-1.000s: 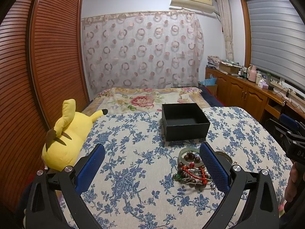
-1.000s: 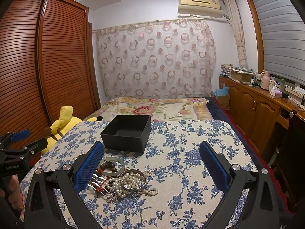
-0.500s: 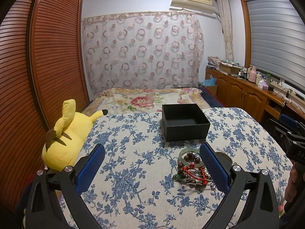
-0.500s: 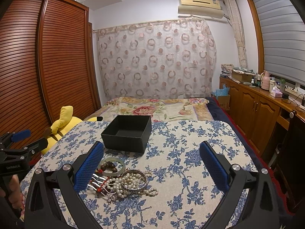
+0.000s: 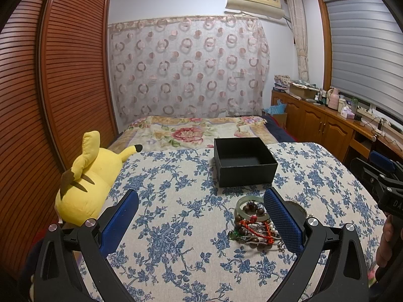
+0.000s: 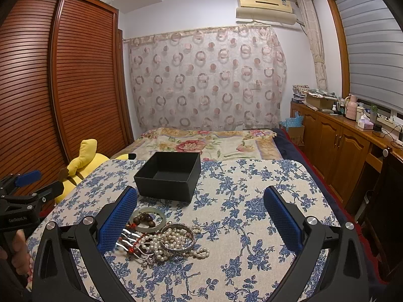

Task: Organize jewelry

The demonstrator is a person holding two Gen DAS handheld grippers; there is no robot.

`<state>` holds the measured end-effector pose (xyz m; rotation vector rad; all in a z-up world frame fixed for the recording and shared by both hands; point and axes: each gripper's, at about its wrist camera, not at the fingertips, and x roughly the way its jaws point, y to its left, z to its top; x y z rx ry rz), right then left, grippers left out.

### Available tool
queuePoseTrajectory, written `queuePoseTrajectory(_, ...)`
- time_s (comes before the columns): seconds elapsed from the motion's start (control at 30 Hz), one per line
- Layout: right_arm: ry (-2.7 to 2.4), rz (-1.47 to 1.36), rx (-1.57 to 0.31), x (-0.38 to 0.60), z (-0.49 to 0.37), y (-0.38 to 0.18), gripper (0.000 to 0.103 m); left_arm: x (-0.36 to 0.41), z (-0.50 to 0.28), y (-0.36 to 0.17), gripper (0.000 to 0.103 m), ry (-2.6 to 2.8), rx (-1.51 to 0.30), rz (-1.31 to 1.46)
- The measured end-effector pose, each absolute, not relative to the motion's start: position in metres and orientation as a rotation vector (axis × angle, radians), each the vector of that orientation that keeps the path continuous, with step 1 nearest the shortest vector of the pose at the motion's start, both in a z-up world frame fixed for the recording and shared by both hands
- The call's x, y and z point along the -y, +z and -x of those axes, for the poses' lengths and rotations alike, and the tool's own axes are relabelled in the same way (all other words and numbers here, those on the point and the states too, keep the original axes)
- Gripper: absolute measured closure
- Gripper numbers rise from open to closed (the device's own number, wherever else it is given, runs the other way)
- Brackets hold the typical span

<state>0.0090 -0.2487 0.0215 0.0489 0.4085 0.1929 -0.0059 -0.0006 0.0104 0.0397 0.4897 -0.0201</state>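
A pile of jewelry [image 6: 163, 236] lies on the blue-flowered tablecloth [image 6: 239, 214]: a pale green bangle [image 6: 148, 219], dark wooden beads, a pearl string [image 6: 173, 237], a silver bangle and a red cord. Behind it stands an open, empty black box [image 6: 168, 176]. In the left wrist view the jewelry pile [image 5: 254, 224] sits by the right finger and the box [image 5: 244, 161] is farther back. My left gripper [image 5: 201, 216] is open above the cloth. My right gripper [image 6: 201, 216] is open too, its left finger over the pile's edge. Neither holds anything.
A yellow plush toy [image 5: 85, 186] lies at the table's left edge. A bed with a floral cover [image 6: 209, 143] is behind the table, a wooden wardrobe [image 6: 63, 88] on the left, wooden cabinets [image 6: 340, 146] on the right. A hand [image 5: 388, 239] holds the other gripper.
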Motion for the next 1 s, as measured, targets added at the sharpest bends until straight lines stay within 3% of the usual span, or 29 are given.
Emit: queuePoseTrajectory(1.0, 0.197, -0.046, -0.410, 0.2485, -0.0095, 0.0196, 0.002, 0.0003, 0.0082, 0.0190, 0.007, -0.021, -0.488, -0.036)
